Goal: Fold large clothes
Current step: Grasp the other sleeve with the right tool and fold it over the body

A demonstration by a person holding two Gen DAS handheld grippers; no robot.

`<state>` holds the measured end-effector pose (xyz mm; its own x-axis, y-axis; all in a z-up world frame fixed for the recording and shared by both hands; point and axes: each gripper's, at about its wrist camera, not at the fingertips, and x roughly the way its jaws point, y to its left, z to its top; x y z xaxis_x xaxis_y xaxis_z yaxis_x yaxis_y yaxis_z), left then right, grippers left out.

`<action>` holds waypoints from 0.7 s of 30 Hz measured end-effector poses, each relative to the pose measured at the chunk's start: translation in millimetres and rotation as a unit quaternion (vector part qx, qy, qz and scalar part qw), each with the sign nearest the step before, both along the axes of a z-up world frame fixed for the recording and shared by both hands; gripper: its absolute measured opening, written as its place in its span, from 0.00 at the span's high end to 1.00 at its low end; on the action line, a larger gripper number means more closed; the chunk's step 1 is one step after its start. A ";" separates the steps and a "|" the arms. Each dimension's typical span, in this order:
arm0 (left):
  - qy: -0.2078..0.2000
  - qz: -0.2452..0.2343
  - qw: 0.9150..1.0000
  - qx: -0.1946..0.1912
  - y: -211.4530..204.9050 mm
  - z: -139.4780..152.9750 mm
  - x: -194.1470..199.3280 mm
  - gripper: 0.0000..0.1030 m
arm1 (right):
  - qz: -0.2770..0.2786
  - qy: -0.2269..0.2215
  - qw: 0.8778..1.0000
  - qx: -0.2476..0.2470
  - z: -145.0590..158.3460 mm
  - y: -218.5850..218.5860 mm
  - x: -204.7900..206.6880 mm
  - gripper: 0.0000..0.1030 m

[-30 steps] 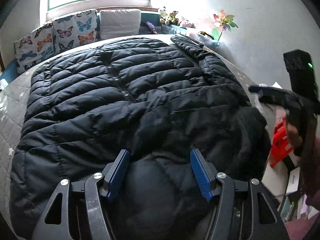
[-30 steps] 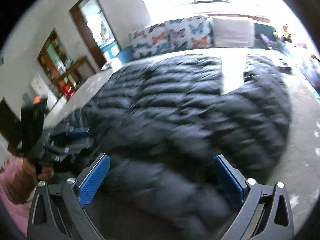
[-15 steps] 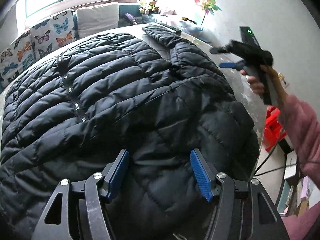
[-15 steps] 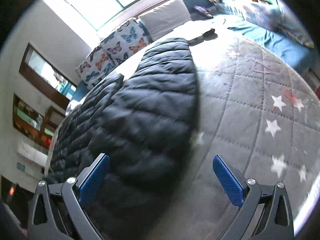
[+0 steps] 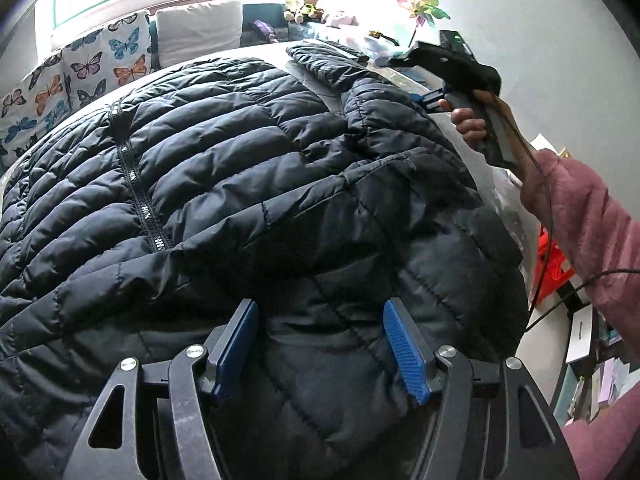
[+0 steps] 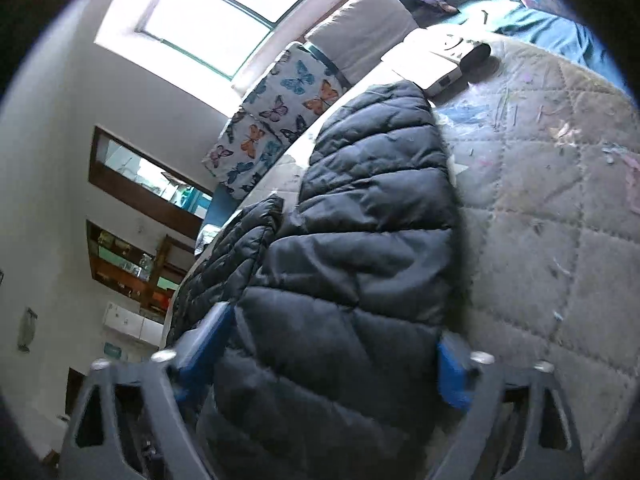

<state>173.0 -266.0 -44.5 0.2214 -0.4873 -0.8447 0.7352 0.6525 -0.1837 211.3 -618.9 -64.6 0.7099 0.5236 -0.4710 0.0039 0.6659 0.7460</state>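
A large black quilted puffer jacket [image 5: 248, 184] lies spread on the bed, zipper up, one sleeve [image 5: 384, 120] stretched to the far right. My left gripper [image 5: 320, 344] is open, its blue pads either side of the jacket's near hem. My right gripper [image 6: 324, 352] is open and straddles the sleeve [image 6: 360, 240]; it also shows in the left wrist view [image 5: 430, 100] at the sleeve's right edge, held by a hand in a pink sleeve.
The bed has a grey quilted cover with stars [image 6: 560, 200]. Butterfly cushions [image 5: 84, 72] and a white pillow [image 5: 200, 28] line the far side under a window. Toys and a pinwheel [image 5: 420, 2] stand at the back right. A red stool [image 5: 554, 268] is beyond the bed's right edge.
My right gripper has moved forward and down onto the sleeve, which now sits between its fingers. My left gripper has hardly moved and stays at the hem.
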 end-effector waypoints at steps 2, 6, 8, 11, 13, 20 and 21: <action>0.000 -0.001 1.000 -0.001 -0.4 -0.2 -1.2 0.28 | -0.002 0.017 1.000 0.005 -3.6 0.9 3.0 0.51; -0.001 -0.005 1.000 -0.001 -3.2 -0.9 -1.3 0.22 | -0.026 0.041 0.997 0.061 -16.3 -8.9 -3.0 0.80; -0.003 -0.007 1.000 0.003 -4.9 -1.0 -0.3 0.21 | -0.038 0.019 0.994 0.103 -14.5 -15.7 -17.7 0.85; -0.004 -0.008 1.000 0.008 -6.5 0.3 1.7 0.21 | -0.048 -0.023 0.991 0.120 4.2 -19.1 -42.4 0.88; -0.002 -0.007 1.000 0.009 -7.7 2.1 3.6 0.21 | -0.054 -0.042 0.991 0.113 16.4 -21.1 -56.5 0.89; 0.009 0.003 1.000 -0.009 -11.9 15.8 13.6 0.21 | -0.087 -0.097 0.990 0.057 58.6 -25.8 -118.7 0.90; 0.012 0.005 1.000 -0.014 -13.7 17.8 15.3 0.21 | -0.090 -0.098 0.989 0.057 60.7 -26.1 -123.4 0.90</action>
<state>188.4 -279.7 -26.7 0.2057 -0.5088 -0.8359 0.7236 0.6542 -0.2201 87.9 -644.9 -3.9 0.8680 0.4231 -0.2598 -0.0382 0.5786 0.8147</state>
